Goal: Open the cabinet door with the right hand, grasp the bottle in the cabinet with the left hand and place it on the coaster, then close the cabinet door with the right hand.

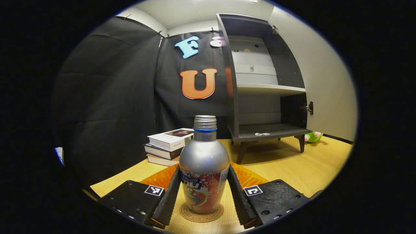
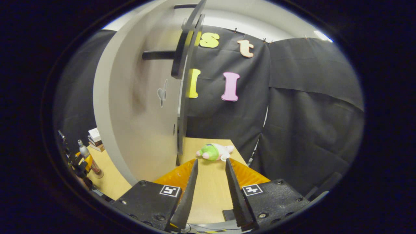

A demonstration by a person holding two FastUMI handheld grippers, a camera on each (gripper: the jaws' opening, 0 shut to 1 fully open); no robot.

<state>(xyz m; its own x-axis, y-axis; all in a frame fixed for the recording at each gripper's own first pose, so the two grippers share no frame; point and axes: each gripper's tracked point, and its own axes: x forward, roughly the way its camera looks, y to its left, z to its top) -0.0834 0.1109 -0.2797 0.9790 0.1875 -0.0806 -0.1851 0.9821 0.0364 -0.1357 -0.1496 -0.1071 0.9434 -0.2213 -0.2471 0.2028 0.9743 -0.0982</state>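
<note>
Bottle [image 1: 203, 169] upright on coaster [image 1: 201, 213] | between left fingers [image 1: 169, 195]

One bottle [image 1: 204, 169], three books [image 1: 169, 146]

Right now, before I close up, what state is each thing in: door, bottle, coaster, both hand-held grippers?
White cabinet door: swung wide open.
Dark grey cabinet: shelves bare apart from small scraps on the bottom one.
Silver metal bottle: upright, cap off, standing on the coaster.
Round cardboard coaster: flat on the wooden table, under the bottle.
Left hand-held gripper: fingers against the bottle's sides.
Right hand-held gripper: open, holding nothing.
</note>
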